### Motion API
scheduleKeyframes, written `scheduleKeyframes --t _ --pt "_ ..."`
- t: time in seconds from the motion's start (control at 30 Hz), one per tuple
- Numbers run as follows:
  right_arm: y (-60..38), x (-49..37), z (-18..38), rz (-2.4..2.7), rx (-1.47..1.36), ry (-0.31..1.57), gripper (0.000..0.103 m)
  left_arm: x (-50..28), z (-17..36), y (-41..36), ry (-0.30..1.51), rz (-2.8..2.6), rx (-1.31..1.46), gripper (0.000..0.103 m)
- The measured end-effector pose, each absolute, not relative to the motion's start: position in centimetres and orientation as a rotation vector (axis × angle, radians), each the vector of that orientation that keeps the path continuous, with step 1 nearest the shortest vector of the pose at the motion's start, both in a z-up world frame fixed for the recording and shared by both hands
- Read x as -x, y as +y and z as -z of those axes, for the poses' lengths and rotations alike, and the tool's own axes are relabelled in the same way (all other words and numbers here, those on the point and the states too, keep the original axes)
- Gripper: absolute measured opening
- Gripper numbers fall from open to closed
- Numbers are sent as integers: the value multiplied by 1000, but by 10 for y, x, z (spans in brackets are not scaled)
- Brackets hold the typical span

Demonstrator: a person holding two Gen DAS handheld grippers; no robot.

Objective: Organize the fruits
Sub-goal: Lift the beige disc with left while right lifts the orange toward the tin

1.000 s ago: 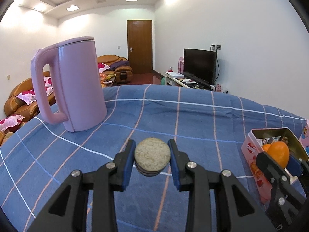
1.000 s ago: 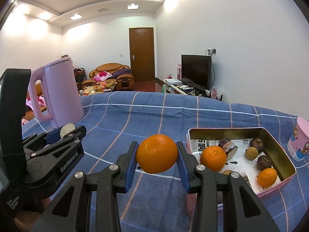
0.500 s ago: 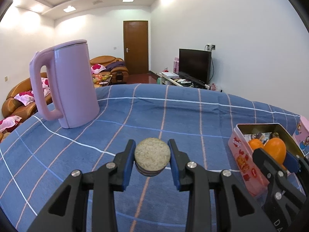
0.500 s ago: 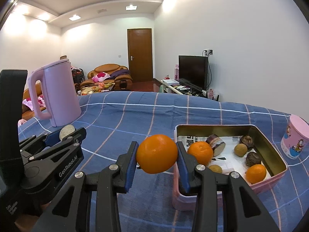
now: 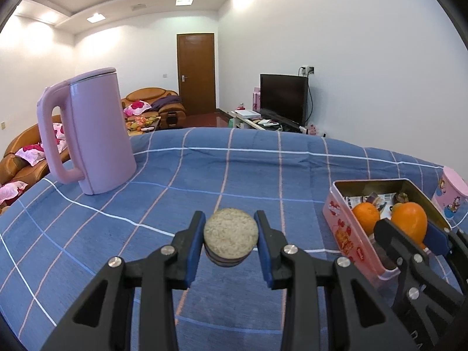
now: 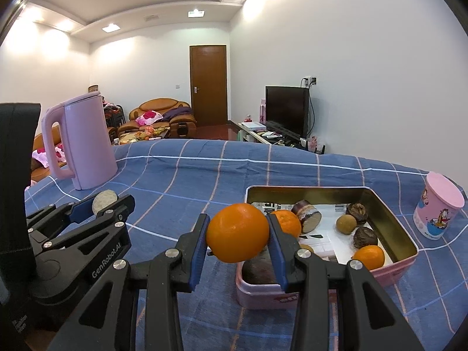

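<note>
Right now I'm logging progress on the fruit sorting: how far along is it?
Mostly done: several fruits already lie in the pink tin. In hand: the right gripper holds an orange at the tin's near edge, and the left gripper holds a cut fruit piece. Both still need placing.

We see a blue cloth [image 5: 263, 175] checked with white and pink lines, a pale lilac kettle [image 5: 93, 134], and a pink tin [image 6: 327, 289] with gold walls. We spot bright orange fruit [image 6: 237, 237], a beige speckled slice [image 5: 231, 232], and black grippers with blue pads [image 5: 195, 245].
</note>
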State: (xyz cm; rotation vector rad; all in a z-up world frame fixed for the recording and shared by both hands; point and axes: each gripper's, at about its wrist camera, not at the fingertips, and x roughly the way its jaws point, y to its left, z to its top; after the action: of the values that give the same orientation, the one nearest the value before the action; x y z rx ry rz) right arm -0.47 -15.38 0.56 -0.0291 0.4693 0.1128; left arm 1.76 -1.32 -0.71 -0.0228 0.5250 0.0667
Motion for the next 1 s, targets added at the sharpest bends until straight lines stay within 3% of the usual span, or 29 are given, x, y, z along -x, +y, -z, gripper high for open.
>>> scheduleKeyframes --t 1.0 --pt "-209 24 -10 -50 44 452 41 -11 9 -73 545 32 -20 36"
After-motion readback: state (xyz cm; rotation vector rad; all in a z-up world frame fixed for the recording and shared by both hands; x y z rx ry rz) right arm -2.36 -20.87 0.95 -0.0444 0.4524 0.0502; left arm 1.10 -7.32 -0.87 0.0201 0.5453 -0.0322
